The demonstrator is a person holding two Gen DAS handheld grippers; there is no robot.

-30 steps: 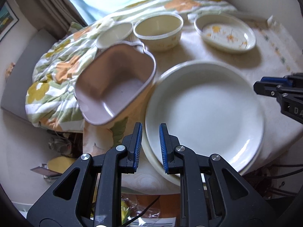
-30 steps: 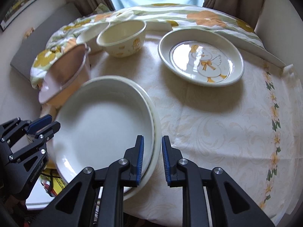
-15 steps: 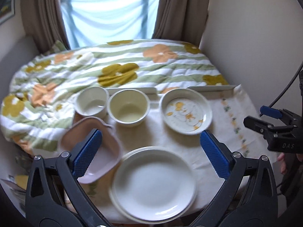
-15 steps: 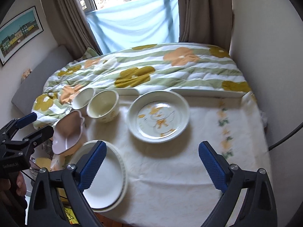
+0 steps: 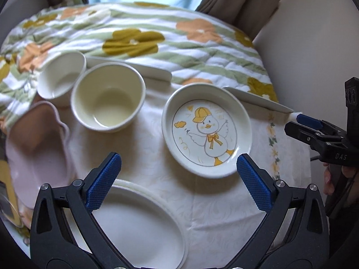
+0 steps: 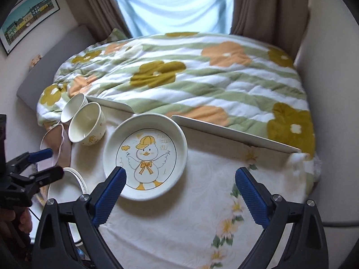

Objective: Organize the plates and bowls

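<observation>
A deep plate with a duck drawing (image 5: 206, 132) (image 6: 145, 157) sits mid-table. Left of it stand a cream bowl (image 5: 107, 98) (image 6: 86, 125) and a smaller white bowl (image 5: 61, 76). A pink heart-shaped dish (image 5: 38, 152) lies at the left edge. Two stacked white plates (image 5: 139, 224) (image 6: 67, 179) rest at the near left. My left gripper (image 5: 177, 168) hovers open and empty between the stack and the duck plate. My right gripper (image 6: 180, 179) is open and empty above the duck plate's near right rim.
A cream flowered cloth covers the table (image 6: 202, 213). A bed with a flowered quilt (image 6: 190, 78) adjoins the far edge, behind white boards (image 6: 235, 134). A wall stands close on the right. Hands (image 6: 22, 219) hold the gripper handles.
Both grippers went from shut to wide open. They left the white plate stack and shifted toward the duck plate, which now fills the middle of both views.
</observation>
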